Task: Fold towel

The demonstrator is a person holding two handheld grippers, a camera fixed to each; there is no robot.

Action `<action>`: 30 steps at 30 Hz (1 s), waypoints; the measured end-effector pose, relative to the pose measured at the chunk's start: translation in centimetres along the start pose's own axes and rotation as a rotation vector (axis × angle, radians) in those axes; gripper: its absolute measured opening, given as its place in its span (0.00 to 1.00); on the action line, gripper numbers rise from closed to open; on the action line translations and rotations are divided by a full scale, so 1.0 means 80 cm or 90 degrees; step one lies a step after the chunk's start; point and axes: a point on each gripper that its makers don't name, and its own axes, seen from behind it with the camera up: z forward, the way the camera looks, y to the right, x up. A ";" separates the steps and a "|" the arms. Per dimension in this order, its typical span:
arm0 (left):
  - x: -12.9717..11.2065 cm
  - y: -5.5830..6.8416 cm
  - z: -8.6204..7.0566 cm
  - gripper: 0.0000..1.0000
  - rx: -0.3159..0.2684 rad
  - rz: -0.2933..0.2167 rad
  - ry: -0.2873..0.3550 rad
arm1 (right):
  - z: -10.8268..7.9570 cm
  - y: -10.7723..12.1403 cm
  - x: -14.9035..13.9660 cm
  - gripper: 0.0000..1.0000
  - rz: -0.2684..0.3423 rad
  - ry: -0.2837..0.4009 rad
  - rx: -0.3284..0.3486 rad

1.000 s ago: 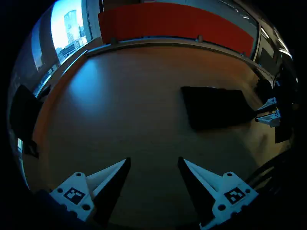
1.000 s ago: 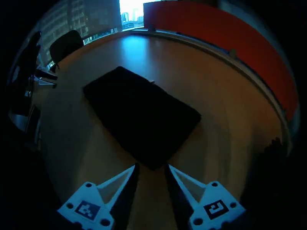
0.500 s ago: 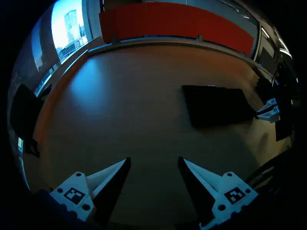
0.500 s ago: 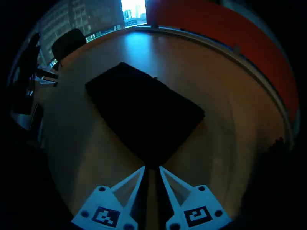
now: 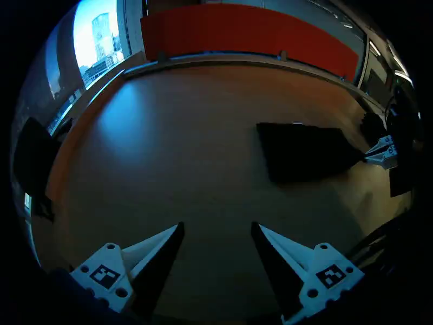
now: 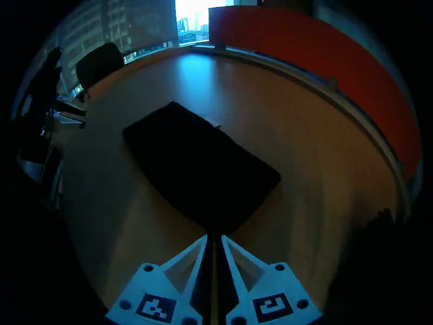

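Towel fold: corner-grasp stage.
Right gripper (image 6: 215, 238) apparently pinches the nearest corner of the dark towel (image 6: 200, 168); left gripper (image 5: 216, 227) spread, well apart; fold not yet made.

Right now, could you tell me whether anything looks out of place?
Nothing looks spilled or damaged. The dark towel lies flat on the table; only its near corner is pinched to a point in the right gripper.

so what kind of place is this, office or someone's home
Most likely an office meeting room: a long wooden table with a red divider panel along its far edge, a dark chair beside it, and a window looking onto city high-rises.
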 end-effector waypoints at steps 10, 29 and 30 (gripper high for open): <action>0.005 -0.001 0.000 0.91 -0.002 0.002 0.003 | -0.021 0.009 0.020 0.02 -0.010 0.022 -0.022; -0.001 0.002 -0.009 0.91 -0.007 -0.012 0.005 | -0.048 0.005 0.086 0.02 -0.063 0.077 -0.027; -0.002 0.002 -0.010 0.91 -0.007 -0.013 0.005 | -0.049 0.003 0.094 0.02 -0.071 0.083 -0.027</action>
